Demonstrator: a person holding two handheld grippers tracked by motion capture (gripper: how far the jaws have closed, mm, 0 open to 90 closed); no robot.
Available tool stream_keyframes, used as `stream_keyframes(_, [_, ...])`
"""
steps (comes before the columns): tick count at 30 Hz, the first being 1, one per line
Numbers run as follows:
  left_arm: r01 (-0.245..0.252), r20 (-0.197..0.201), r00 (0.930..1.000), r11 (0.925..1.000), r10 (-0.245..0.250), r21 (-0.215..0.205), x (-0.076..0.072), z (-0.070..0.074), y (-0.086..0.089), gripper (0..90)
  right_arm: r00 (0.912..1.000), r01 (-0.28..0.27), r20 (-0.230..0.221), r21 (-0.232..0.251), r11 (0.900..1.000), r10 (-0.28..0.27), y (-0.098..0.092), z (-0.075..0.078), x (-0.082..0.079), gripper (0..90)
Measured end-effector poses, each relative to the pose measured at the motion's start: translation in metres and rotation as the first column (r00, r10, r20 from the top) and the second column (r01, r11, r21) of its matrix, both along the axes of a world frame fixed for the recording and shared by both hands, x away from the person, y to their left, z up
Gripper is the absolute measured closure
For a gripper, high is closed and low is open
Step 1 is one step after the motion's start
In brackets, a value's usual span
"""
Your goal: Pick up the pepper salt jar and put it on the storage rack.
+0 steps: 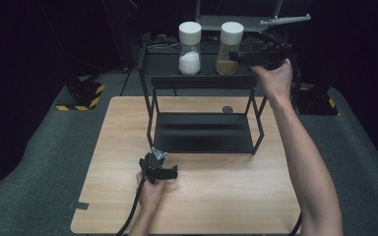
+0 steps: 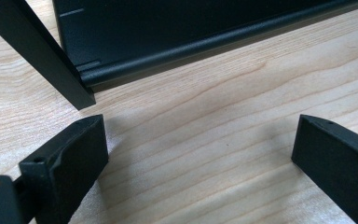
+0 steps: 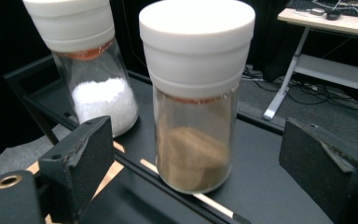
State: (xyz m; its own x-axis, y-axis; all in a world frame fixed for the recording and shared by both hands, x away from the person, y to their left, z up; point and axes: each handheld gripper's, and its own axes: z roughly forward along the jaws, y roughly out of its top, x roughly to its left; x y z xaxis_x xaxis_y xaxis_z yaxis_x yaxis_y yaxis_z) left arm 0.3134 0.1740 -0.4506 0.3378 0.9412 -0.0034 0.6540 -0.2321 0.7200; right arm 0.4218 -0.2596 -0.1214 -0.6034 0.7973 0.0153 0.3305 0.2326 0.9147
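Your left gripper point(image 1: 170, 173) rests on the table, your right gripper point(image 1: 236, 57) is up at the brown-powder jar point(image 1: 230, 48).

Near: left gripper released, nothing between the jaws, bare wooden table point(image 1: 216, 196) all round, the black rack's point(image 1: 202, 132) front leg and bottom-shelf edge just ahead. Far: right gripper spread wide, jaws either side of the brown-powder jar with gaps, not touching. The jar stands upright near the top shelf's front edge, white-powder jar point(image 1: 190, 48) just beside it.

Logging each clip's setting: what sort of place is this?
Probably a lab or recording studio, not a kitchen: dark backdrop, a wooden table on grey carpet, hazard-striped floor weights, and an office desk with cables behind.
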Motion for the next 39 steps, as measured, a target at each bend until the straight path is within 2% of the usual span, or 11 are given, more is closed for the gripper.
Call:
stream_keyframes(22, [-0.002, 0.002, 1.0, 1.0, 0.002, -0.003, 0.0, 0.0, 0.0, 3.4, 0.9991, -0.036, 0.022, 0.022, 0.999, 0.036, -0.034, -0.021, -0.017, 9.9])
stream_keyframes(39, [-0.001, 0.002, 1.0, 1.0, 0.001, -0.002, 0.0, 0.0, 0.0, 3.4, 0.9989, -0.045, 0.014, 0.006, 0.999, 0.045, -0.042, -0.035, -0.023, 9.9])
